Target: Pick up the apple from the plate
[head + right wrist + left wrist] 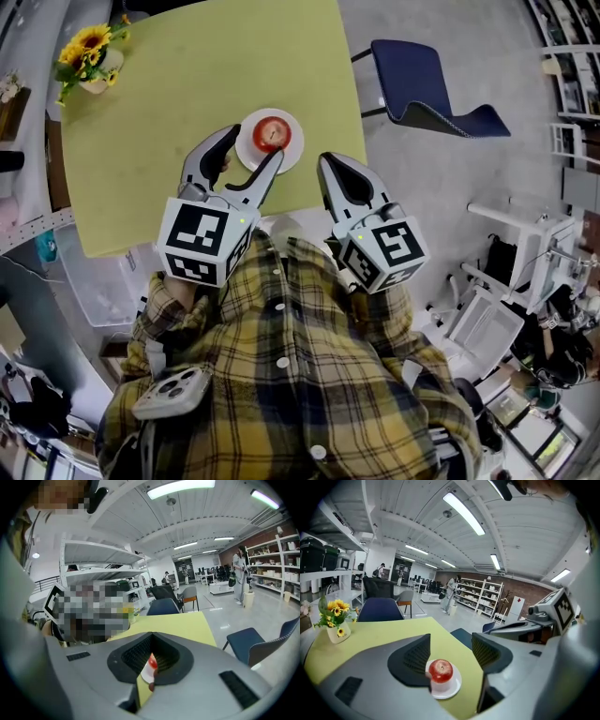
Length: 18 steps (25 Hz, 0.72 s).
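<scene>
A red apple [272,133] sits on a small white plate [291,155] near the front right corner of the yellow-green table [187,84]. My left gripper [251,155] is open and hovers just short of the plate, one finger on each side of its near rim. In the left gripper view the apple [440,669] and plate [449,689] show in the gap between the dark pads [414,660], untouched. My right gripper [330,165] is shut, off the table's edge to the right of the plate. Its view shows only a sliver of the apple [151,660].
A vase of sunflowers [87,58] stands at the table's far left corner. A blue chair [427,92] is beyond the table's right edge, and white furniture [506,309] crowds the floor at right. The person's plaid shirt [281,375] fills the foreground.
</scene>
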Motion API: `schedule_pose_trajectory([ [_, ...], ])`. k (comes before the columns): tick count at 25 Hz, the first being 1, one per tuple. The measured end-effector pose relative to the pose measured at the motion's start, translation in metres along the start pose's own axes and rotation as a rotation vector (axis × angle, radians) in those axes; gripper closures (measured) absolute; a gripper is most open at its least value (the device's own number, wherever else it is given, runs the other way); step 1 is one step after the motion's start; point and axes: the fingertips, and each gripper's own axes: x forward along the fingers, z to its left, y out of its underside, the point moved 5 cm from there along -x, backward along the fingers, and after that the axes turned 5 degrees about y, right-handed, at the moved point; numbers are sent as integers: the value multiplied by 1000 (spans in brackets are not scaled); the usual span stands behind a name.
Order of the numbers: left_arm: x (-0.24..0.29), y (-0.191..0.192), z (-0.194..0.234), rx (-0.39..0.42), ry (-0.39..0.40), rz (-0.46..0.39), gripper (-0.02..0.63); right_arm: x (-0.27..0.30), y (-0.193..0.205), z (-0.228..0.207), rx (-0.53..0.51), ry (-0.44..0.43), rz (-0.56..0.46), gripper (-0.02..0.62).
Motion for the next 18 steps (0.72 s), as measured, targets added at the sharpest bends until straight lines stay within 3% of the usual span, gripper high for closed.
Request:
schedule_pose_trajectory([
  [6, 17, 18, 2, -12, 18, 55, 285, -3, 8, -7, 12, 14, 26, 598],
  [18, 61, 63, 17, 77, 41, 194, 213, 3, 29, -21, 70, 49, 70, 598],
])
